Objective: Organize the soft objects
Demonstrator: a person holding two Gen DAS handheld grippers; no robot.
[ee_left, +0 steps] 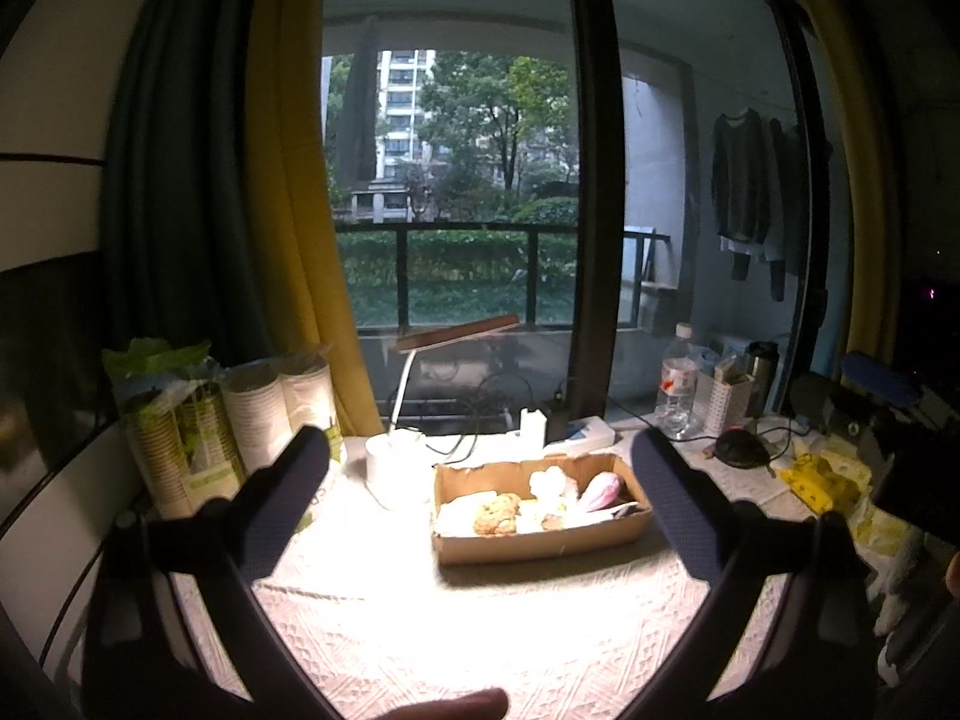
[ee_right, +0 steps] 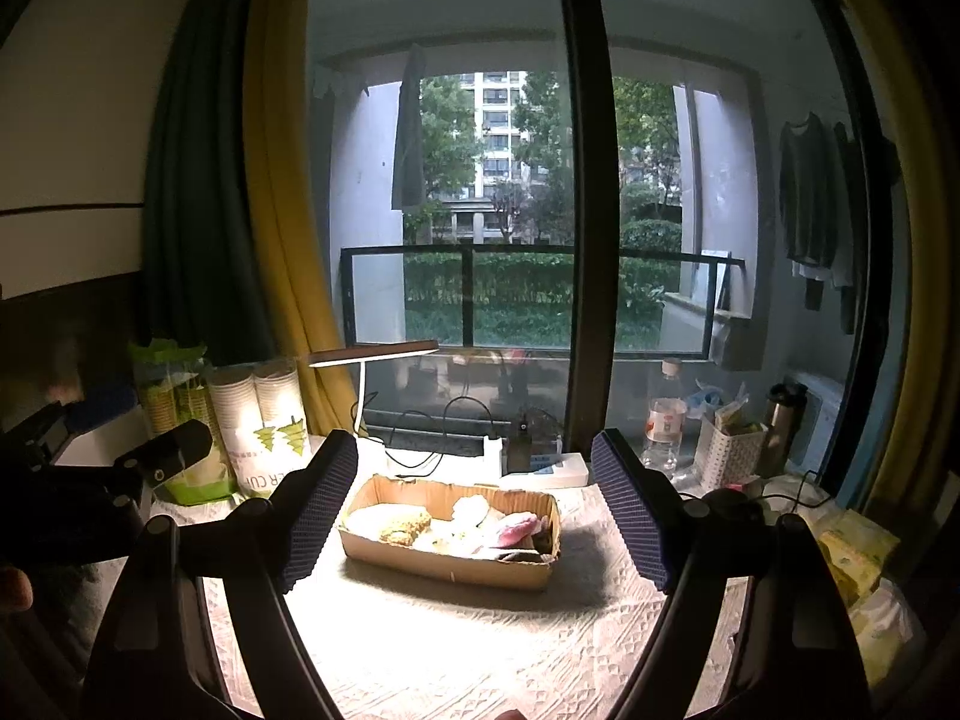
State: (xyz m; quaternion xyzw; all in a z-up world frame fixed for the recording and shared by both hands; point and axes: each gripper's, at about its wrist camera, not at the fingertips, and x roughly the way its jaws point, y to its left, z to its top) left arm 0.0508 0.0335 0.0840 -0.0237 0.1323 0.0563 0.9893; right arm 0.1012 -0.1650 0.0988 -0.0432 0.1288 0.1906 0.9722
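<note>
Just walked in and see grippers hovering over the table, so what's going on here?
A person holds a hand-held gripper in each hand, sorting soft objects. The left hand-held gripper and right hand-held gripper are both open and empty, above the tablecloth. The soft items, including a pink one, already lie in the cardboard box under the desk lamp.

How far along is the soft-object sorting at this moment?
Seemingly done: several soft items, including a pink one, lie in the cardboard box. In hand: nothing; left gripper and right gripper are open and empty. Left: nothing loose shows on the tablecloth.
</note>
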